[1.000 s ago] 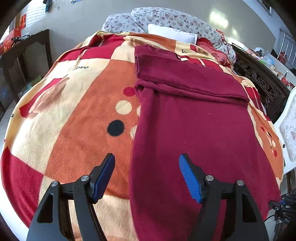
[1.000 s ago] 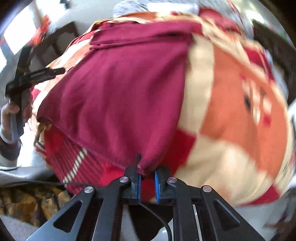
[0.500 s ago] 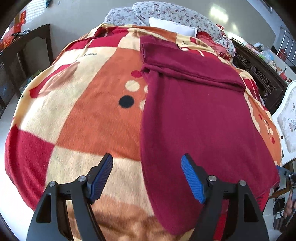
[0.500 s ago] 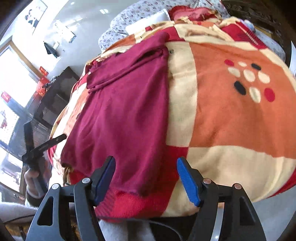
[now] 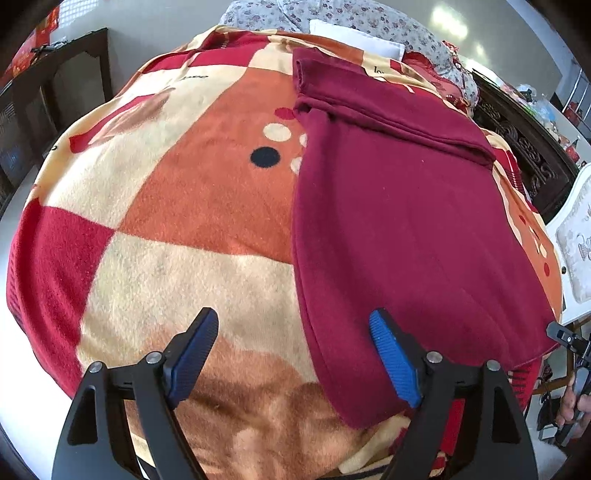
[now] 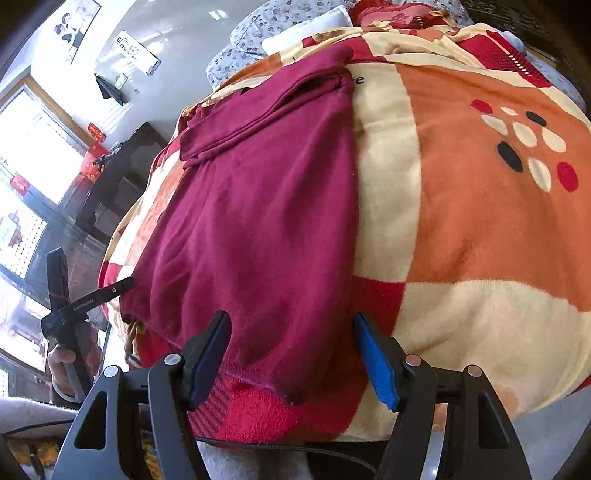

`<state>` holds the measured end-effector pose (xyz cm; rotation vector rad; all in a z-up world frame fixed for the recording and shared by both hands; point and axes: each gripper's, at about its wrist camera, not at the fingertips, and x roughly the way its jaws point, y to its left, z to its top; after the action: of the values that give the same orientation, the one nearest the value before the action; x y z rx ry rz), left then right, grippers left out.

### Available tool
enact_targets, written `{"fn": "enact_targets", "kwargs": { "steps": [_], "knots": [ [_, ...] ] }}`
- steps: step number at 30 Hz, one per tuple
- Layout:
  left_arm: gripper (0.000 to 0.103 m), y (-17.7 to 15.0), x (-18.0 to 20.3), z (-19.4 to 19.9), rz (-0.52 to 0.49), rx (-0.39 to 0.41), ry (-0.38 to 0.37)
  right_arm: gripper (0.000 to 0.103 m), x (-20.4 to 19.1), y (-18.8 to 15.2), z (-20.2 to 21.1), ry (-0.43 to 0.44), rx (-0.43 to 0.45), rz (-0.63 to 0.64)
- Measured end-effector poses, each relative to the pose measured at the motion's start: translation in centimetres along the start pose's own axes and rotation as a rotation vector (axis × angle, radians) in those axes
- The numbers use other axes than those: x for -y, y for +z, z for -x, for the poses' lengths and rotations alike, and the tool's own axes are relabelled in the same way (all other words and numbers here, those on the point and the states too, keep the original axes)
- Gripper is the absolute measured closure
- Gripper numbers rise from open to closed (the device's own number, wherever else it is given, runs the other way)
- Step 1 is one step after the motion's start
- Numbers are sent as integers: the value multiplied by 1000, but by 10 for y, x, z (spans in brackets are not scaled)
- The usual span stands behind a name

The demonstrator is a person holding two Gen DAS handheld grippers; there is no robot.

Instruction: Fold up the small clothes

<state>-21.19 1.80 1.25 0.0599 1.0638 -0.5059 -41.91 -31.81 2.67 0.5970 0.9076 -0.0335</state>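
Daylight from windows on one side falls across a bed covered by a checked blanket (image 5: pixel 155 229) in orange, cream and red, with spots printed on it. At the head of the bed I can see floral pillows (image 5: pixel 332 18) and a white cushion (image 5: pixel 354 37). Dark carved wooden furniture (image 5: pixel 517 129) stands along one side of the bed.

Spread flat on the blanket lies the maroon garment (image 5: pixel 399 229), running from near the pillows down to the foot edge. Its far end is folded over in a band across the width. In the right wrist view the near hem (image 6: pixel 273 384) lies on the red strip of blanket at the bed's edge, and one corner of it droops slightly.

My left claw (image 5: pixel 293 354) hovers over the blanket with its jaws opening wide. The garment's long edge runs between its blue pads, but neither pad touches the cloth. I can see this claw in the right wrist view too, gripped by a hand (image 6: pixel 70 362) off the garment's far corner.

My right claw (image 6: pixel 291 347) is released, its jaws spread with the garment's near hem lying between them, and the pads are clear of the fabric.
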Motion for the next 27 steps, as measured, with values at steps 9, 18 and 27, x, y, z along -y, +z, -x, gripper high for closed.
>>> {"fn": "enact_targets", "kwargs": {
  "steps": [9, 18, 27],
  "knots": [
    [16, -11, 4, -8, 12, -78, -98, 29, 3, -1, -2, 31, -11, -1],
    [15, -15, 19, -12, -61, -79, -91, 37, 7, 2, -4, 70, -26, 17],
    [92, -6, 34, -3, -169, -80, -186, 88, 4, 10, -2, 189, -25, 40]
  ]
}}
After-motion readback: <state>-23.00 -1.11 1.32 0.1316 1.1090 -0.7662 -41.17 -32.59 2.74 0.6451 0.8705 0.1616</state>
